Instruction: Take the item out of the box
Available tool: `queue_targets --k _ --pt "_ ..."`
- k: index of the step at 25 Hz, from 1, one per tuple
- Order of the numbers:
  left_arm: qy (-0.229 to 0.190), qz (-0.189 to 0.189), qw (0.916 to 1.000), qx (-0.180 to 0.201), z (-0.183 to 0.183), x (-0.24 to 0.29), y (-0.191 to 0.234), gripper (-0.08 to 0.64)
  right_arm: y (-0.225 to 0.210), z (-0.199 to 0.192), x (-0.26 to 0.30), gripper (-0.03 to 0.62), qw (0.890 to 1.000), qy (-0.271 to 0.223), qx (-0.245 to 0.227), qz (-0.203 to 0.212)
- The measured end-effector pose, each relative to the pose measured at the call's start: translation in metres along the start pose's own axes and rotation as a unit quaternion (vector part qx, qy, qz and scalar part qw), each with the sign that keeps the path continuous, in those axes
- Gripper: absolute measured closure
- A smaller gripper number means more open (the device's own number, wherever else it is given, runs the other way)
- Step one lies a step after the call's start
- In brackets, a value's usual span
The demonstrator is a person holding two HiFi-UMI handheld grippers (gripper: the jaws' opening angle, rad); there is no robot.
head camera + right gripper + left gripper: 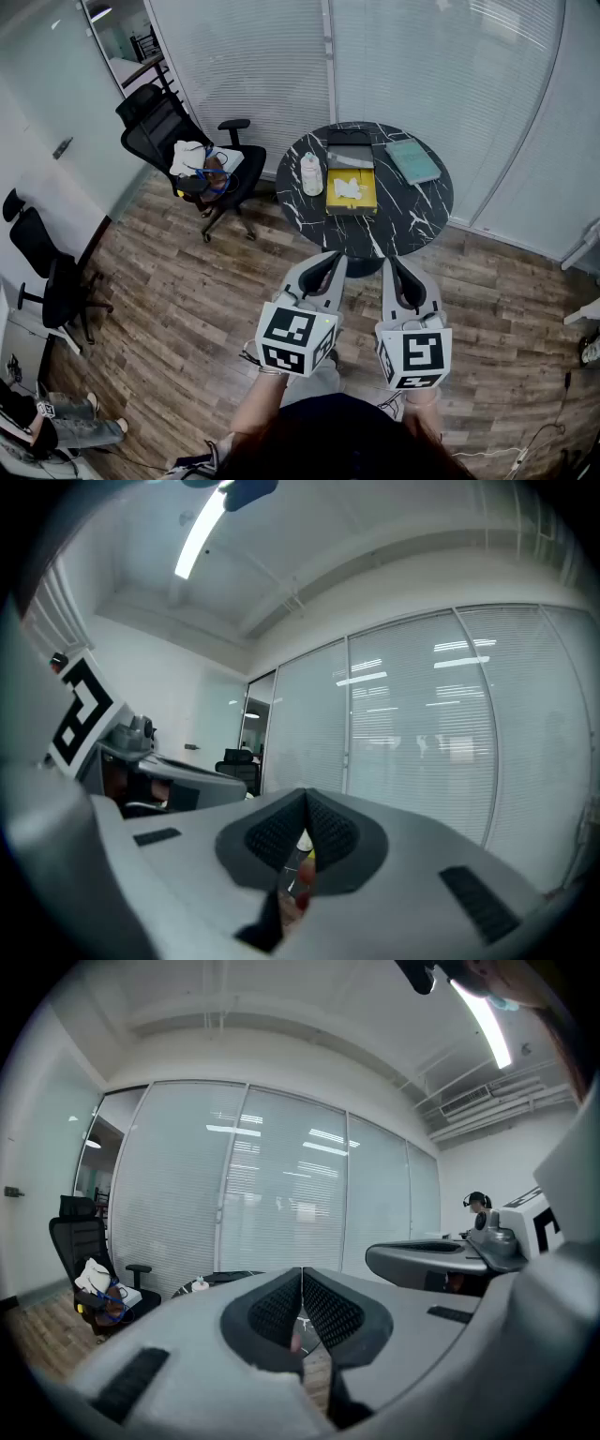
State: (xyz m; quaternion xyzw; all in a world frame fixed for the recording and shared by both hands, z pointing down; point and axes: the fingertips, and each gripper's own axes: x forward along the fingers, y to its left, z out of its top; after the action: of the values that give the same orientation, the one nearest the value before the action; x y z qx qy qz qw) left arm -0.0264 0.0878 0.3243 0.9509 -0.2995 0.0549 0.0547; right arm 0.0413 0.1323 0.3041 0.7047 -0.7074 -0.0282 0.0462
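Left gripper (pixel 330 262) and right gripper (pixel 395 268), both closed and empty, are held low-centre; the open yellow box (pixel 352 195) on the upper-centre surface (pixel 417 211) should be approached first.

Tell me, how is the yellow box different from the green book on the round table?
The yellow box is bright yellow and holds a white item; the green book is pale green and plain on top. The yellow box sits near the middle of the table; the green book lies nearer its right edge. The yellow box lies straight, while the green book is turned at an angle. Both rest flat on the table.
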Motion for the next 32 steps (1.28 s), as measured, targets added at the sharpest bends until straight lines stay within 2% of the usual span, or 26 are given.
queue_targets --k 15,21,25,32 --pt "0.003 -0.011 0.9999 -0.007 0.006 0.057 0.056 0.534 -0.006 -0.002 0.083 0.569 1.0 0.008 -0.002 0.019" --pt "0.001 -0.028 0.9996 -0.008 0.01 0.077 0.073 0.534 -0.009 -0.002 0.114 0.569 1.0 0.007 -0.012 0.012" --pt "0.003 -0.045 0.999 -0.008 0.009 0.085 0.079 0.534 -0.011 -0.007 0.131 0.569 1.0 0.025 -0.015 0.006" --pt "0.009 -0.055 0.9983 -0.014 0.004 0.096 0.092 0.534 -0.011 -0.017 0.145 0.569 0.999 0.037 0.001 0.002"
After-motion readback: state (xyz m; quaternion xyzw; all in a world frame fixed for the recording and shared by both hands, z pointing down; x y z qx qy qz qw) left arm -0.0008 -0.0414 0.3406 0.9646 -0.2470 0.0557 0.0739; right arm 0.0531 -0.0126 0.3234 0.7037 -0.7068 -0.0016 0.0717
